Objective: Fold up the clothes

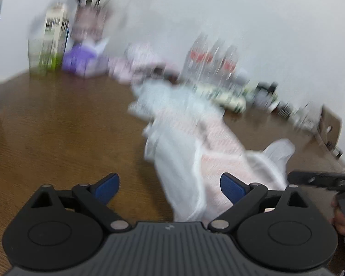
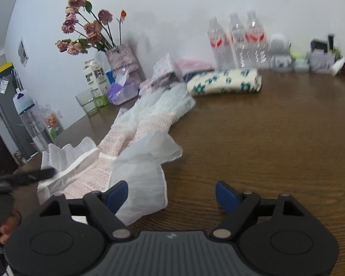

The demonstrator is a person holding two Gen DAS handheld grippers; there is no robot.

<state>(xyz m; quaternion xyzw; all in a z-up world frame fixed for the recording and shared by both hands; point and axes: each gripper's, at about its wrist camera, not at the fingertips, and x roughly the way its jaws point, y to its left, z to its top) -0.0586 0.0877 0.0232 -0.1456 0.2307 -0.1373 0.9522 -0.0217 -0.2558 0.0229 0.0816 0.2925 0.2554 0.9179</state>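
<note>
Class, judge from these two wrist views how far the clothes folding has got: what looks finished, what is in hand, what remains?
Done: a rolled cream cloth with green print and pink folded items lie by the wall. In hand: nothing; the left gripper and right gripper are both open over the pink and white frilly garment, which lies long and rumpled on the table. Left: grasping and folding it.

We log: brown wood table; pink-white garment at centre-left; rolled patterned cloth, water bottles, flower vase, milk carton along upper edge.
</note>
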